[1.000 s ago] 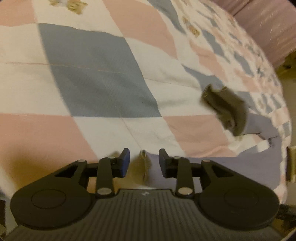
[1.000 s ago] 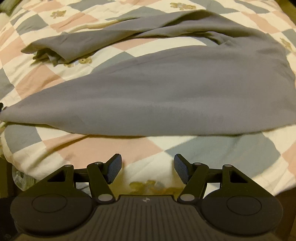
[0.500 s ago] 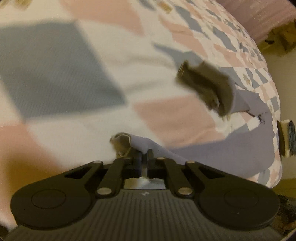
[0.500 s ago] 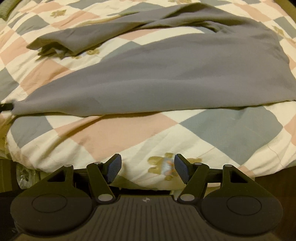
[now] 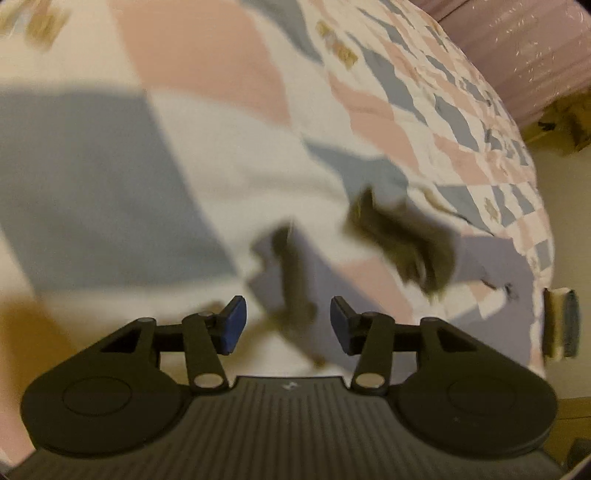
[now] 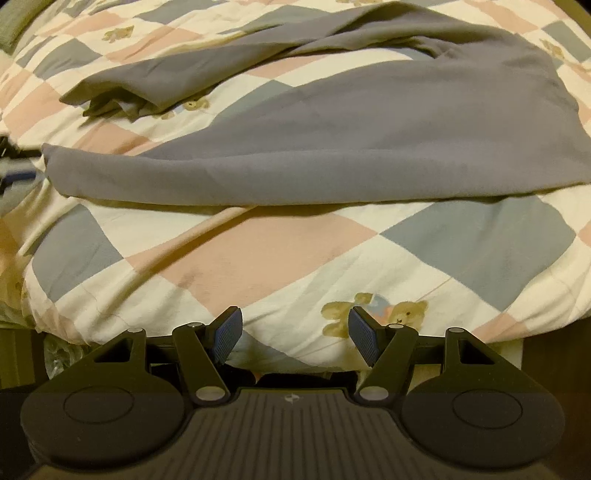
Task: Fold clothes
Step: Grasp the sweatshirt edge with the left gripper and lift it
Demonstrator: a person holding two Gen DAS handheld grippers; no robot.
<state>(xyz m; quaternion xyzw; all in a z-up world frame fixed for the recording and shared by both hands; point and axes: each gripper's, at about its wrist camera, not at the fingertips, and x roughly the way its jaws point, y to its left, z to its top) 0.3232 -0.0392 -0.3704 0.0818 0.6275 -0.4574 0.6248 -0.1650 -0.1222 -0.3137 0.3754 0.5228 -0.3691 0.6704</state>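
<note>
Grey trousers (image 6: pixel 369 147) lie spread on a checked quilt (image 6: pixel 258 258), both legs running to the left in the right wrist view. In the blurred left wrist view, the near leg's cuff (image 5: pixel 291 280) lies crumpled on the quilt just beyond my left gripper (image 5: pixel 287 317). That gripper's jaws are opening and its blue pads (image 5: pixel 232 325) do not touch the cloth. The other leg's cuff (image 5: pixel 406 240) lies further off to the right. My right gripper (image 6: pixel 294 328) is open over the bed's near edge, short of the trousers, with nothing between its fingers.
The quilt drops off at the bed's edge along the bottom of the right wrist view. A green pillow (image 6: pixel 14 22) sits at the far left corner. A pink padded surface (image 5: pixel 517 55) and a cardboard box (image 5: pixel 565 122) stand beyond the bed.
The left gripper closed on the near leg's cuff, dragged it across the quilt, then opened and let it drop. The right gripper stayed open and drew back slightly toward the bed's edge.
</note>
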